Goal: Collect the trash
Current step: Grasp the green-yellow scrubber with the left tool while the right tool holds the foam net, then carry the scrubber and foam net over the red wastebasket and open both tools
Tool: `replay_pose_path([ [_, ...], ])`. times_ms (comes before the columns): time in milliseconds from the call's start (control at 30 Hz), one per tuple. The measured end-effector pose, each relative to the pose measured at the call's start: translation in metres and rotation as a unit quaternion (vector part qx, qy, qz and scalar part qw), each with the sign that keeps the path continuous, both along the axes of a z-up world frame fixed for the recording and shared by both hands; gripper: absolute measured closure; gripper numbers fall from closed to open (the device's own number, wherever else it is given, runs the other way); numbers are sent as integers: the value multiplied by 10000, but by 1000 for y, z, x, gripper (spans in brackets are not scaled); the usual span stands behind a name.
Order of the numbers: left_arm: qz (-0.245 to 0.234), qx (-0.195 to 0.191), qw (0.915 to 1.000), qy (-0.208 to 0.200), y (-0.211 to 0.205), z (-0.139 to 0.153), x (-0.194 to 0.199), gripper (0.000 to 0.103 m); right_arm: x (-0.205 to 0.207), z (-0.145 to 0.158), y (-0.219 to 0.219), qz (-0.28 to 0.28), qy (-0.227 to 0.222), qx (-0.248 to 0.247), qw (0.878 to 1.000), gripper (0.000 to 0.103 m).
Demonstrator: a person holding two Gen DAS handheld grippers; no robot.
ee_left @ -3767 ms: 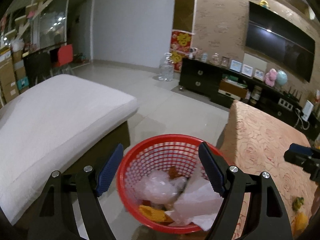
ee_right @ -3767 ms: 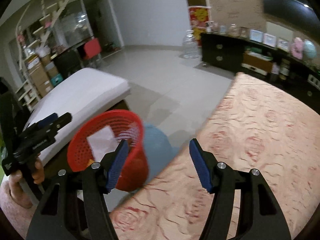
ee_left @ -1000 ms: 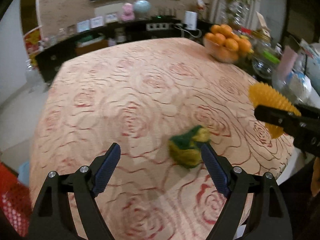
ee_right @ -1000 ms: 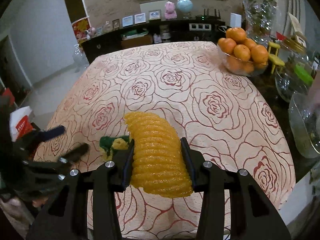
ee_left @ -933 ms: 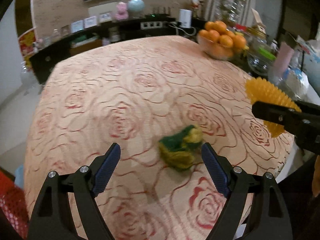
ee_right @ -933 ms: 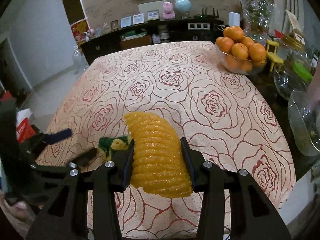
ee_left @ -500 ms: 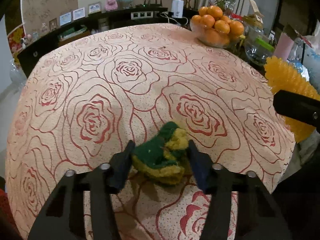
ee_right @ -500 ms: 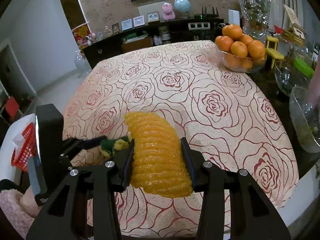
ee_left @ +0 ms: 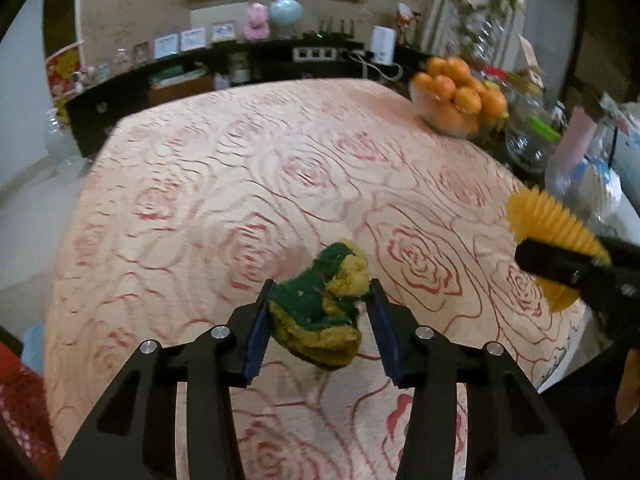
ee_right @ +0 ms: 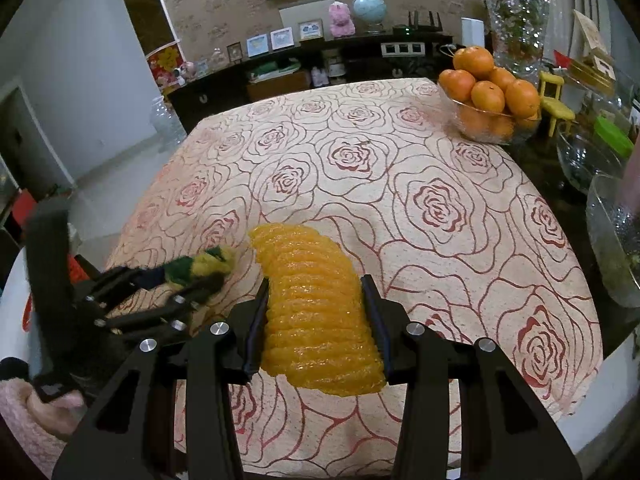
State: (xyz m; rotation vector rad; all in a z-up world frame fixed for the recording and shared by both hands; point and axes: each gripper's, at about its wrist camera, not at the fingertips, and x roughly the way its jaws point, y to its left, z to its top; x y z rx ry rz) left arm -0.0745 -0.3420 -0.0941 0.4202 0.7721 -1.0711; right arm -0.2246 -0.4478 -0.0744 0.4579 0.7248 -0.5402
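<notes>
A crumpled green and yellow scouring sponge sits between the pads of my left gripper, just above the rose-patterned tablecloth. The jaws are closing and both pads press on its sides. The right wrist view shows the same sponge in the left gripper, near the table's left edge. My right gripper is shut on a ribbed, curved orange plastic piece, held above the cloth to the right of the sponge. In the left wrist view that orange piece sticks up at the right edge.
A glass bowl of oranges stands at the table's far right corner, with glass bowls and a vase beyond the right edge. A red mesh basket is low on the left, off the table. A pink sleeve shows at bottom left.
My left gripper came over from the red basket to the table, went wide around the sponge and closed on it. The right gripper kept hold of the orange piece and stayed put.
</notes>
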Motion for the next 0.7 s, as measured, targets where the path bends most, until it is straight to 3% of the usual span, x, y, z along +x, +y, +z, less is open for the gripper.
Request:
replay_pose_path([
  [433,916,-271,9946,-414,77,70,40,59,21,4,16,236,-2,-92,9997,61],
  [567,1361,-332,9879,-669,119,90,61,59,26,5,22,305,11,-113,9995,61],
  [700,1890,-318,9746,-1160,159,103,76,59,32,5,27,394,18,-139,9991,61],
])
